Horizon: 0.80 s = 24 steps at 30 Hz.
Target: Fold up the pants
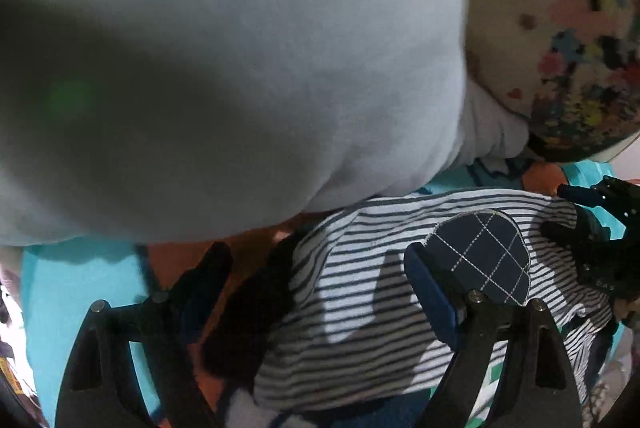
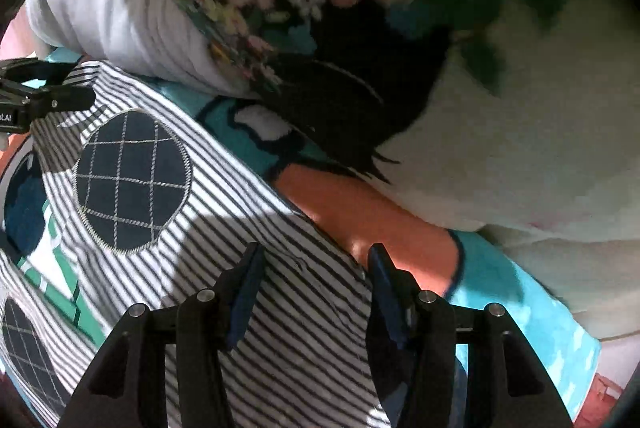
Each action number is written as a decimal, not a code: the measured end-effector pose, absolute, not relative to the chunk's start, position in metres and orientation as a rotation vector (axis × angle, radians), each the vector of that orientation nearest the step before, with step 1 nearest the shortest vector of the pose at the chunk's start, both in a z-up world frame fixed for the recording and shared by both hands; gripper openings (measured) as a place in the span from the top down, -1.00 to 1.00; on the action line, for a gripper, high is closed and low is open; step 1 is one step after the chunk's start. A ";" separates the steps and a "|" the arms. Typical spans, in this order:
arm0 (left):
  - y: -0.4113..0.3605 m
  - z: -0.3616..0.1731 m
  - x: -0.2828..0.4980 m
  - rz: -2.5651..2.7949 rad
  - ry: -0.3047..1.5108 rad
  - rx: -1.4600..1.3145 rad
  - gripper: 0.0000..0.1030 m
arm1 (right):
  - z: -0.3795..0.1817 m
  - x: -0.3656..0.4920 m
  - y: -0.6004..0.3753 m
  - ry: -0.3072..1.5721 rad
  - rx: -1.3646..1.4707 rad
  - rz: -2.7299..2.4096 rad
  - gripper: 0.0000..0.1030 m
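Domestic interior, soft furnishings: a bed or similar padded surface in a home; the exact room cannot be told.

Carrying surface: plush printed blanket point(image 2: 520, 312) in turquoise, orange and white with dark outlines, cartoon-style. Along its far edge: a large pale grey-white cushion or pillow point(image 1: 240, 68); a cream pillow with a multicoloured floral print point(image 1: 560, 40) just beside it; in the right wrist view, a white fabric with green and orange patches point(image 2: 520, 108) and a dark printed cloth point(image 2: 344, 108) below it. Child-size striped pants with quilted navy knee patches point(image 2: 280, 288) lie spread on the blanket. Everything is textile; no hard furniture is visible.
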<state>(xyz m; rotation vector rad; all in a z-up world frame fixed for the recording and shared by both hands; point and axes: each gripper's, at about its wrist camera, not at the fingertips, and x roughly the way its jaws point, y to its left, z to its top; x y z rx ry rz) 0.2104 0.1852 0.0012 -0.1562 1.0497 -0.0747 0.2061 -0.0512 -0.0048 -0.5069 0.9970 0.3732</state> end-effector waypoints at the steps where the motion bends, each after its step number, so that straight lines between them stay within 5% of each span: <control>1: 0.186 -0.001 0.212 -0.073 1.052 -0.165 -0.58 | -0.005 0.209 -0.051 0.995 -0.501 0.381 -0.11; 3: 0.187 -0.001 0.213 -0.061 1.037 -0.161 -0.19 | -0.005 0.214 -0.051 0.990 -0.492 0.393 -0.11; 5: 0.188 0.000 0.213 -0.049 1.040 -0.160 0.73 | -0.006 0.216 -0.050 0.990 -0.488 0.409 -0.10; 6: 0.189 0.000 0.212 -0.066 1.050 -0.172 0.79 | -0.006 0.216 -0.050 0.994 -0.488 0.419 -0.03; 8: 0.190 0.001 0.209 -0.072 1.047 -0.191 0.79 | -0.006 0.218 -0.050 1.008 -0.474 0.449 0.58; 10: 0.191 0.005 0.204 -0.059 1.039 -0.193 0.79 | -0.002 0.216 -0.049 1.001 -0.482 0.445 0.82; 24: 0.163 0.078 0.077 -0.072 0.792 -0.073 0.79 | 0.070 0.129 -0.072 0.805 -0.428 0.422 0.93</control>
